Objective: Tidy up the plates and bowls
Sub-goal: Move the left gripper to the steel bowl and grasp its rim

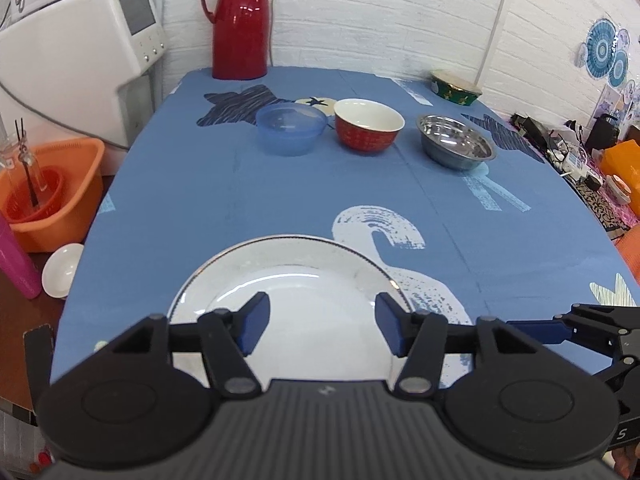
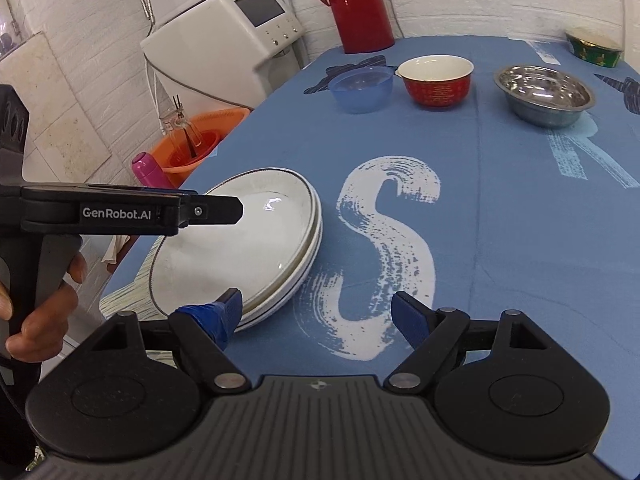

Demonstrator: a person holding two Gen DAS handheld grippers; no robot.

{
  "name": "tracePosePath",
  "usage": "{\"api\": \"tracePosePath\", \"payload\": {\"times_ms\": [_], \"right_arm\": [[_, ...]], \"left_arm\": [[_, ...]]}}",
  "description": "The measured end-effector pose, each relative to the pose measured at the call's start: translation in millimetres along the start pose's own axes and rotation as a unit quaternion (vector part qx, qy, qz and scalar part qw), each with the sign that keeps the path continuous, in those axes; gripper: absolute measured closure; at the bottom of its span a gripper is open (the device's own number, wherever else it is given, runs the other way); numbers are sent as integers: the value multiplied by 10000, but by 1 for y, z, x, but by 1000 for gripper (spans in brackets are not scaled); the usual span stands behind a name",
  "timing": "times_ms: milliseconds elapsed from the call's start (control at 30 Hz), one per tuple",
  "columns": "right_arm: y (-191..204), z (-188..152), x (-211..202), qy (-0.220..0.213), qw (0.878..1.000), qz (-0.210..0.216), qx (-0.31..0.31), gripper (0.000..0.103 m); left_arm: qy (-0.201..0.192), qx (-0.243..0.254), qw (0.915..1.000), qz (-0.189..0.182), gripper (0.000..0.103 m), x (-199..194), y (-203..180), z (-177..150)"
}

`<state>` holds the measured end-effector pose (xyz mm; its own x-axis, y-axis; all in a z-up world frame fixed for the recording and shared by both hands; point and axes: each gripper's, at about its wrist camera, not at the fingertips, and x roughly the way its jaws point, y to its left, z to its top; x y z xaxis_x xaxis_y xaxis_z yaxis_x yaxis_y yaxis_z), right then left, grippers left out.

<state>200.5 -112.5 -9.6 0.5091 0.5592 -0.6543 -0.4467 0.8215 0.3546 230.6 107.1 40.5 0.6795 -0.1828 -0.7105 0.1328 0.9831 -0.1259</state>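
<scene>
An orange basin (image 1: pixel 56 196) with a smaller red basket inside sits off the left edge of the counter (image 1: pixel 280 196), and a small white dish (image 1: pixel 62 270) lies just below it. A white appliance (image 1: pixel 80 48) stands behind, with a red thermos jug (image 1: pixel 240 24) at the far left corner of the blue cloth.

At the near left edge lies the stack of plates (image 2: pixel 248 240): the right wrist view shows 2 white plates with dark rims, one nested in the other. The left tool (image 1: pixel 320 320) hangs over the top plate with its blue-padded fingers spread wide, gripping nothing; whether a finger touches the plate I cannot tell. A hand (image 2: pixel 44 300) grips its handle at the left of the right wrist view.

The right tool (image 2: pixel 316 316) is just beside the stack on its right, also wide open and empty. Its left finger (image 2: pixel 216 316) sits against or right at the stack's near rim; its right finger is over bare cloth with a large white S print.

Along the far side stand 3 bowls in a row, apart from one another: a blue plastic bowl (image 1: pixel 291 130), a red bowl (image 1: pixel 369 126) with a white inside, and a steel bowl (image 1: pixel 456 142). A green patterned tin (image 1: pixel 456 90) sits behind the steel bowl, near the wall.
</scene>
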Motion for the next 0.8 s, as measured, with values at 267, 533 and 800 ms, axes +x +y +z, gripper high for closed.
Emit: {"api": "tracePosePath", "payload": {"times_ms": [267,533,800], "right_arm": [[-43,-14,-29,-162,9971,-403,627,35],[-104,-15,-31,-271,9915,-408,1204,35],[-148,9,-27,-581,9898,-254,1279,34]], "left_arm": [[180,106,9995,-250,38,7,-40,1],[501,362,9976,-326,37,44,-78,22],[839,464,9953,-166,37,94,-118,47]]}}
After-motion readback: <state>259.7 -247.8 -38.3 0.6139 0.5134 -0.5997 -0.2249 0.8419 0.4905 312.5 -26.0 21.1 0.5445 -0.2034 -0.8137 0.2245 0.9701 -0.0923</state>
